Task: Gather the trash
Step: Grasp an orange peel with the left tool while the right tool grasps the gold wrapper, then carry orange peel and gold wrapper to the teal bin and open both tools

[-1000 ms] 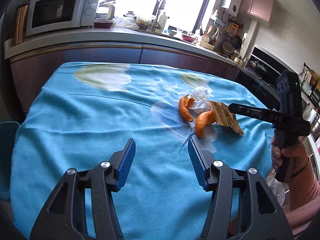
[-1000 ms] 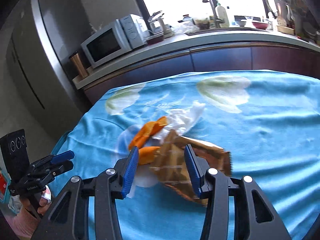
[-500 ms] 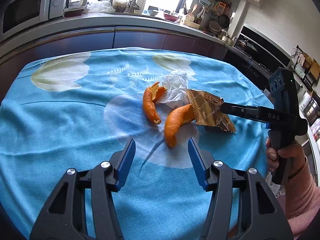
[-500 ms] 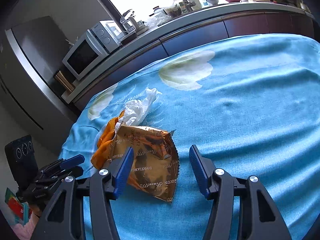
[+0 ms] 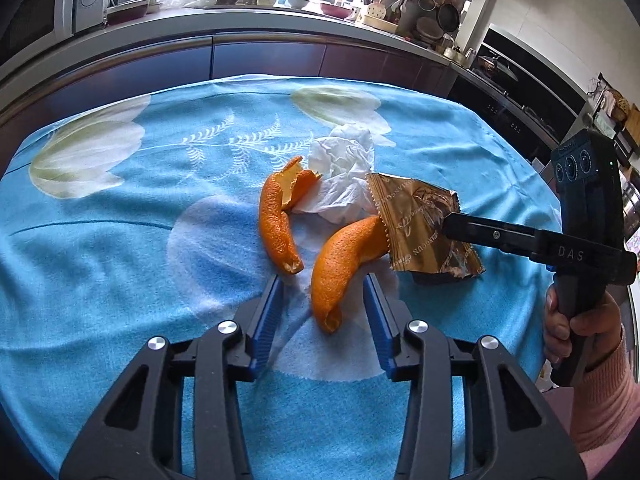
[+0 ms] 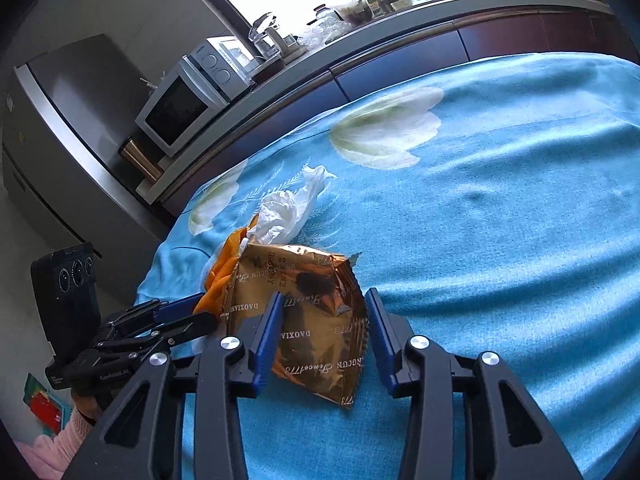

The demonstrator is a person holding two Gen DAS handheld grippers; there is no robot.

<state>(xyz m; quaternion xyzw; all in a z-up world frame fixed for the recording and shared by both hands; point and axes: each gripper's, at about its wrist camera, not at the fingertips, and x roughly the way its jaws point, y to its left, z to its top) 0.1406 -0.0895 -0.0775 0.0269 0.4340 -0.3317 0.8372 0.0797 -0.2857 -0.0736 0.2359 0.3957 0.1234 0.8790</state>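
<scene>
Left gripper (image 5: 324, 308) straddles the nearer orange peel (image 5: 340, 268), jaws closing, pads not yet pressing it; angled down so the peel's curl sits between the blue pads. Right gripper (image 6: 320, 328) closing around the gold wrapper (image 6: 316, 320), left pad touching the foil, right pad apart from it. All trash lies bunched: second peel (image 5: 276, 220) just left of the wrapper, crumpled tissue (image 5: 344, 168) behind it, on the blue tablecloth (image 5: 120, 240)
</scene>
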